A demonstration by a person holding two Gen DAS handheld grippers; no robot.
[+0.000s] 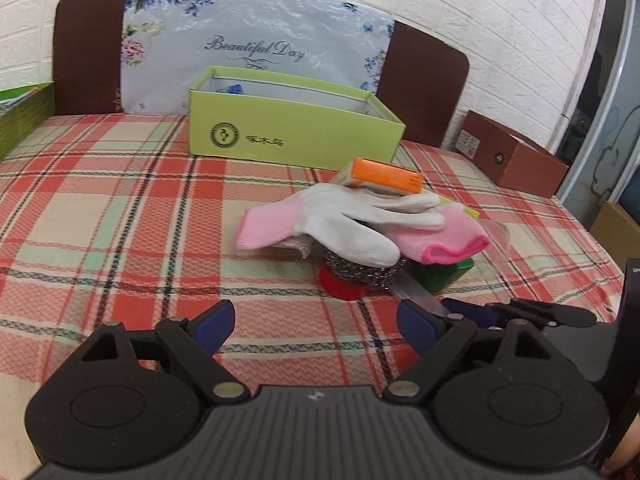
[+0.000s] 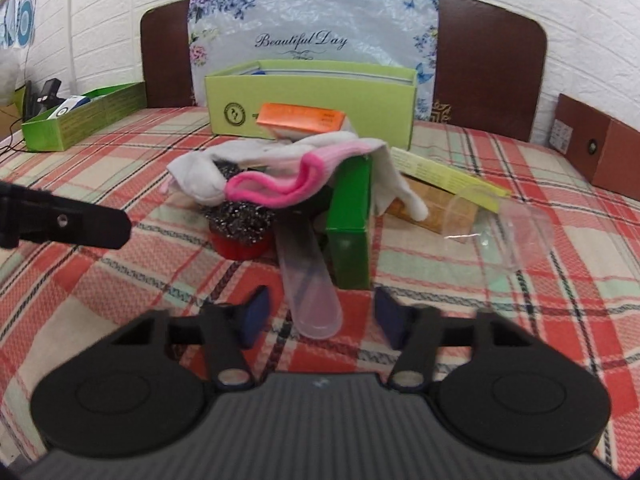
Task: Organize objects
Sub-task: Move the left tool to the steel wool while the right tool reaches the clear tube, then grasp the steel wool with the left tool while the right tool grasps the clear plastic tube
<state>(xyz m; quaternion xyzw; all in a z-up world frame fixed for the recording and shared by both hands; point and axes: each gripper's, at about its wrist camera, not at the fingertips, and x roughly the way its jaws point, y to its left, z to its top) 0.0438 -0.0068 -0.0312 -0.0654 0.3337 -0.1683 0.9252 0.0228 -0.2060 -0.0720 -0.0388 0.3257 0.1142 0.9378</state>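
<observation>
A pile of objects lies on the plaid bedspread: white gloves with pink cuffs (image 1: 344,220) (image 2: 280,168), an orange box (image 1: 386,174) (image 2: 302,118) on top, a steel scourer (image 1: 360,268) (image 2: 240,220) on a red base, a green box (image 1: 444,276) (image 2: 352,216) and a clear plastic tube (image 2: 306,276). My left gripper (image 1: 316,326) is open and empty, just short of the pile. My right gripper (image 2: 320,316) is open, its fingers on either side of the tube's near end without touching. An open lime-green box (image 1: 296,132) (image 2: 312,100) stands behind the pile.
A brown box (image 1: 516,152) (image 2: 600,148) lies at the right edge of the bed. A long green tray (image 2: 84,116) (image 1: 24,116) sits at the left. A clear plastic lid (image 2: 504,216) and a yellow-labelled box (image 2: 440,192) lie right of the pile. The headboard (image 2: 488,60) stands behind.
</observation>
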